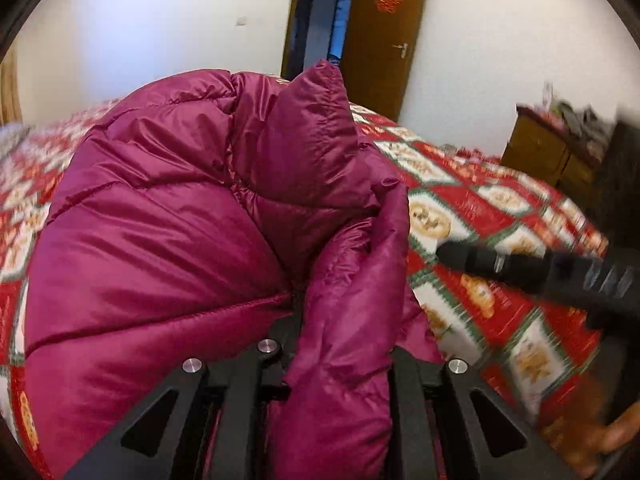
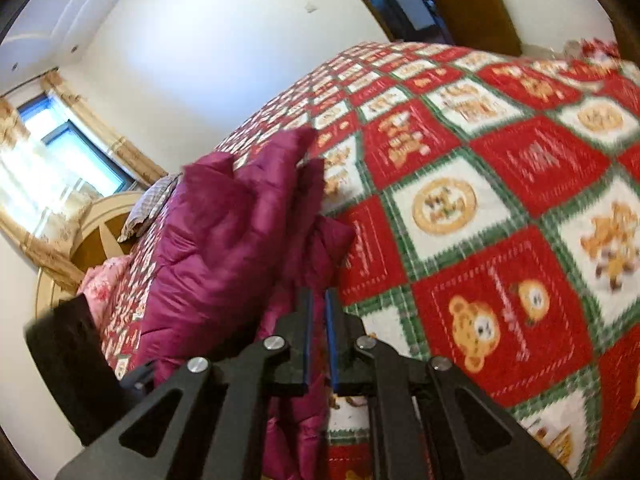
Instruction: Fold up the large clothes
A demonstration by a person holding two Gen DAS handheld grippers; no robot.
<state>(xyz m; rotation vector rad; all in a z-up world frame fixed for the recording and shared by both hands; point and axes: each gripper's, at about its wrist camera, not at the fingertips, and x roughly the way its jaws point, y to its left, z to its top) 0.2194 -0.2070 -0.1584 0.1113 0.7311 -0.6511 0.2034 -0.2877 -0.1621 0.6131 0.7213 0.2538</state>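
A magenta quilted down jacket [image 1: 180, 216] is bunched up on the bed. My left gripper [image 1: 340, 320] is shut on a fold of the jacket, which drapes between and over its jaws and hides the fingertips. In the right wrist view the jacket [image 2: 228, 240] lies to the left on the bedspread. My right gripper [image 2: 318, 300] has its blue-lined jaws nearly together with a thin edge of the jacket running between them. The right gripper also shows in the left wrist view [image 1: 452, 254] as a black bar over the bedspread.
The bed is covered by a red, white and green bear-patterned bedspread [image 2: 480, 200]. A wooden door [image 1: 380, 36] stands open at the back. A wooden cabinet [image 1: 552, 152] stands at the right. Pillows [image 2: 148, 204] and a headboard [image 2: 100, 236] lie near a window.
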